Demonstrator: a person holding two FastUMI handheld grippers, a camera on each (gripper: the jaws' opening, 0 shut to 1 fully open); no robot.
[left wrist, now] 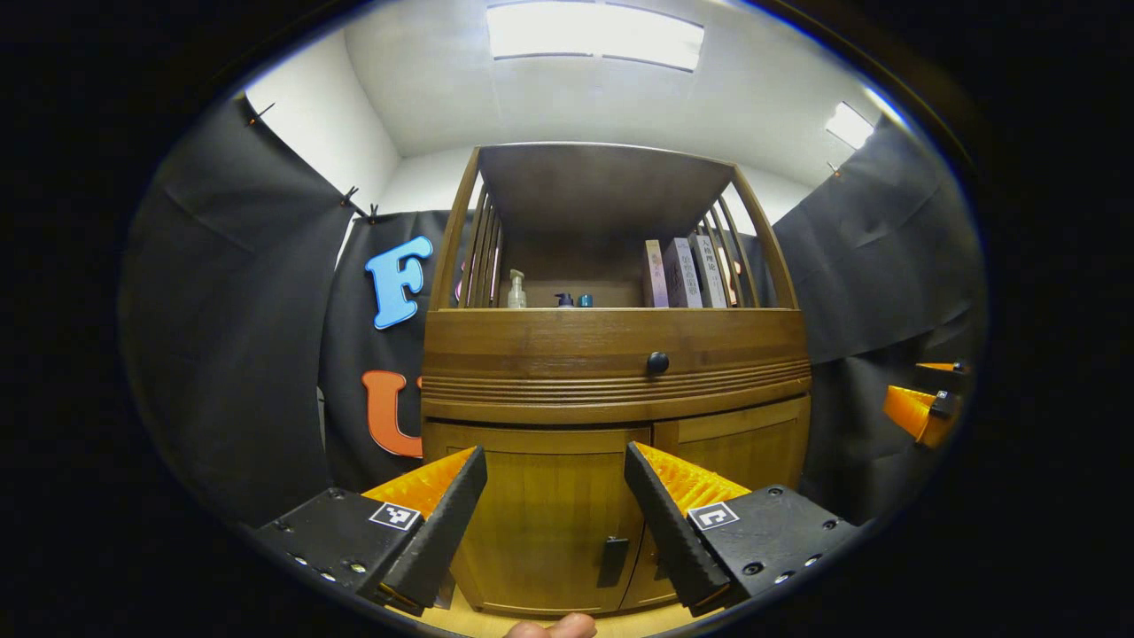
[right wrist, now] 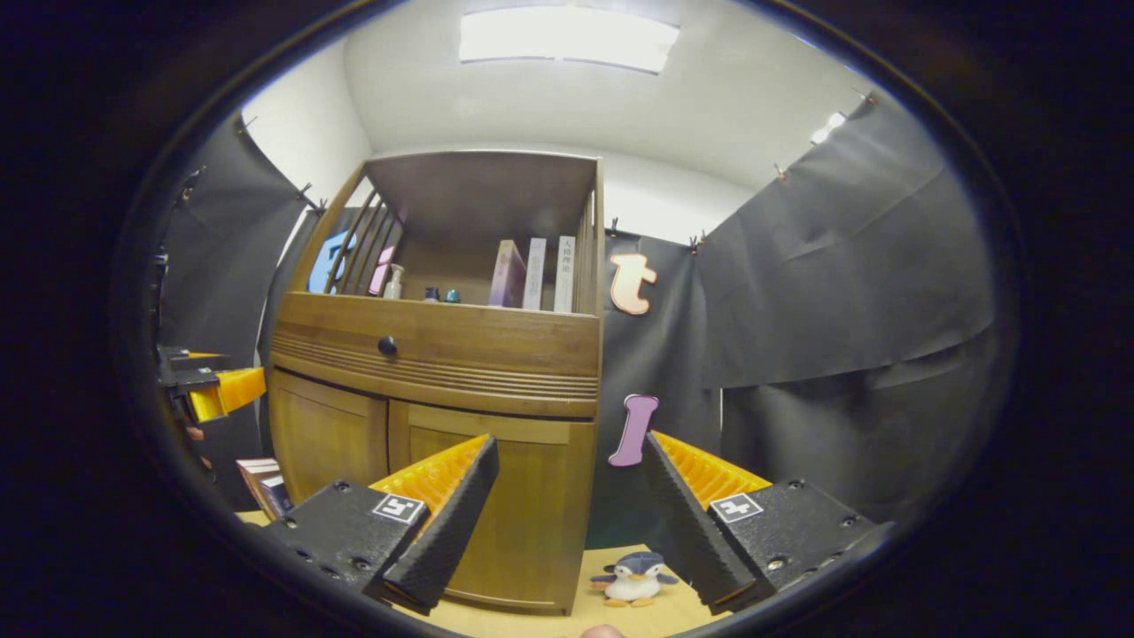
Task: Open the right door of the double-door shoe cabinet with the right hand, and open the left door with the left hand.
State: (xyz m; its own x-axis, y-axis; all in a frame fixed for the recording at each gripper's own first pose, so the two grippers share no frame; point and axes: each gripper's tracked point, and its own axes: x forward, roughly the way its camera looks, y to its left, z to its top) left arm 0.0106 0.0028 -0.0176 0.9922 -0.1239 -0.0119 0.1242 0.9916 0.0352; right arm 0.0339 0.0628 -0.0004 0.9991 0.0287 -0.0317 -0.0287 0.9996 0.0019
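The shoe cabinet point(left wrist: 611, 390) stands against the black cloth wall, its left door point(left wrist: 549, 523) and right door point(left wrist: 744, 452) both closed. The left gripper point(left wrist: 555, 523) faces the left door, jaws wide. The right gripper point(right wrist: 571, 523) hangs off the cabinet's right corner, jaws wide, near a toy penguin point(right wrist: 634, 577).

From my right gripper point(right wrist: 567, 518), fingers spread wide and holding nothing, I see the shoe cabinet point(right wrist: 434, 390) with both doors closed and a toy penguin point(right wrist: 634, 578) beside its base.
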